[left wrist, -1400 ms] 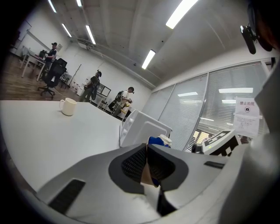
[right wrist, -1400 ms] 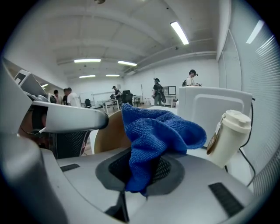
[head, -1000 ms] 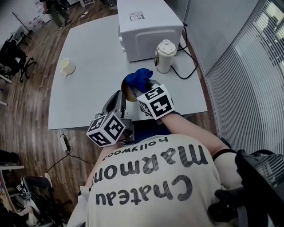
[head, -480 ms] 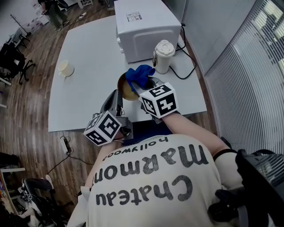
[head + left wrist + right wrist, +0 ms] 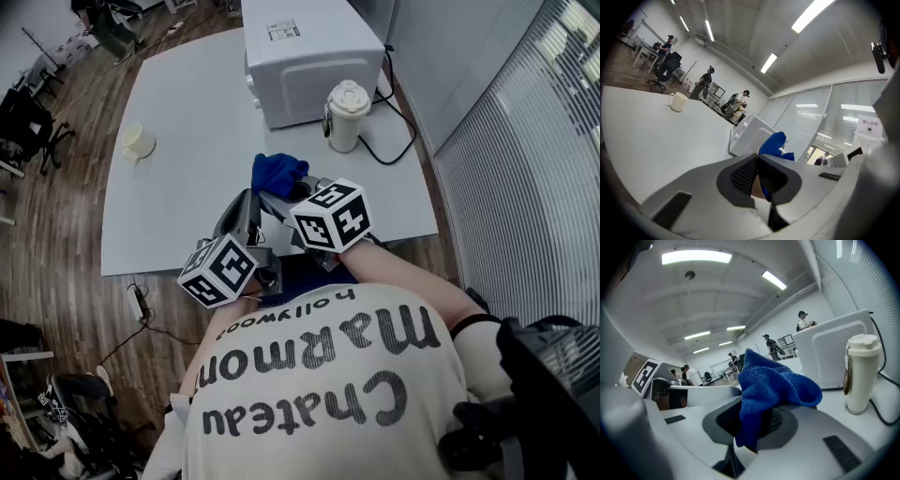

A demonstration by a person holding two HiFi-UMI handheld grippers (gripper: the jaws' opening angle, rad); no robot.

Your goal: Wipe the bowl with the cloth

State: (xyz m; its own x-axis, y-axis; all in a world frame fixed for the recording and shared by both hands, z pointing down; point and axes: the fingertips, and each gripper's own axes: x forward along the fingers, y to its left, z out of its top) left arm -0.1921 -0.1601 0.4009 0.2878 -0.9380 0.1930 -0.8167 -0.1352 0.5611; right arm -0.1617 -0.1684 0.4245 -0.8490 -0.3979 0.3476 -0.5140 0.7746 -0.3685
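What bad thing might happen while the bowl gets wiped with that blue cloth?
The left gripper pinches the bowl only by its thin rim, so a hard push from the cloth might twist it loose and drop it. The right gripper grips just one fold of cloth, which may slip out. A wide swing could bump the white flask.

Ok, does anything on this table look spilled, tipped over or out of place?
Nothing stands out. The mug, the white flask and the white appliance stand upright on the table, with no spill visible. The blue cloth is just bunched in the right tongs.
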